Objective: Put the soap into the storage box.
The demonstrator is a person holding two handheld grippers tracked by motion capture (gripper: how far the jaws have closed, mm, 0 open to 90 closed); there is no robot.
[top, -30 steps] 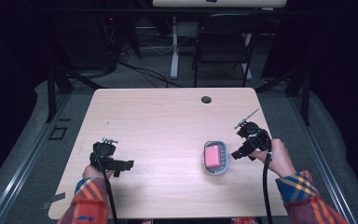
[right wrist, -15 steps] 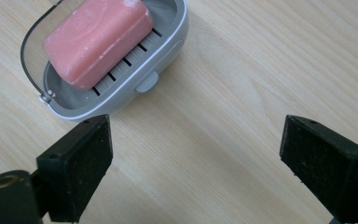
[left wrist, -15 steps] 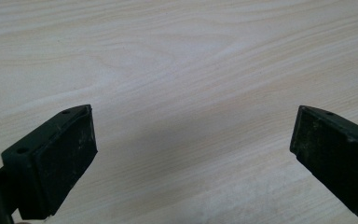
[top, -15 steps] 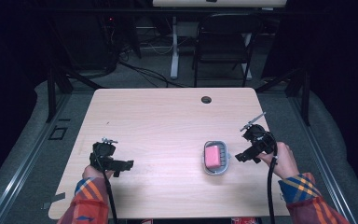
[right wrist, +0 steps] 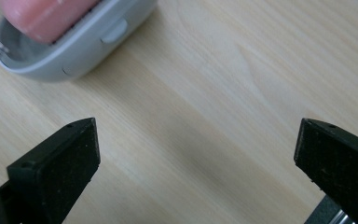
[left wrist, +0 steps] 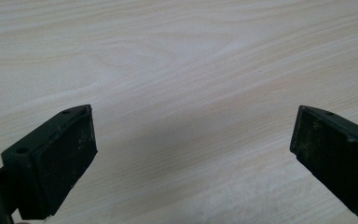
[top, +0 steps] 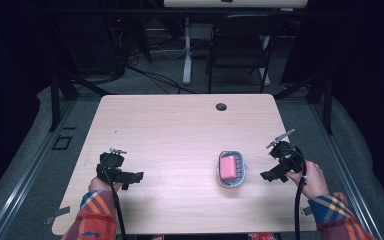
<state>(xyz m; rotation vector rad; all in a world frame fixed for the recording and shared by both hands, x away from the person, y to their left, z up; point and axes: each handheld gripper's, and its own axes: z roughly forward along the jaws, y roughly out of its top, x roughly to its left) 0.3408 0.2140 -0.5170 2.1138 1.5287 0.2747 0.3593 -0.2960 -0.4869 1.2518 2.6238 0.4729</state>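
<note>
A grey soap dish (top: 231, 181) sits right of the table's middle with a pink soap bar (top: 227, 167) lying in it. In the right gripper view the grey soap dish (right wrist: 88, 46) and pink soap bar (right wrist: 46, 16) fill the upper left corner. My right gripper (top: 271, 175) hovers just right of the dish, near the table's right edge, jaws wide apart with nothing between them; my right gripper (right wrist: 196, 158) looks down on bare wood. My left gripper (top: 132, 177) rests at the front left, open; my left gripper (left wrist: 193, 149) faces bare wood.
The light wooden table (top: 180, 130) has a dark cable hole (top: 221, 106) near its far edge. A black chair (top: 240, 45) and a white desk leg (top: 186, 55) stand beyond the table. Dark rails run along both sides of the floor.
My right gripper has drawn back to the right and slightly toward the person, away from the soap dish. The left gripper has not moved.
</note>
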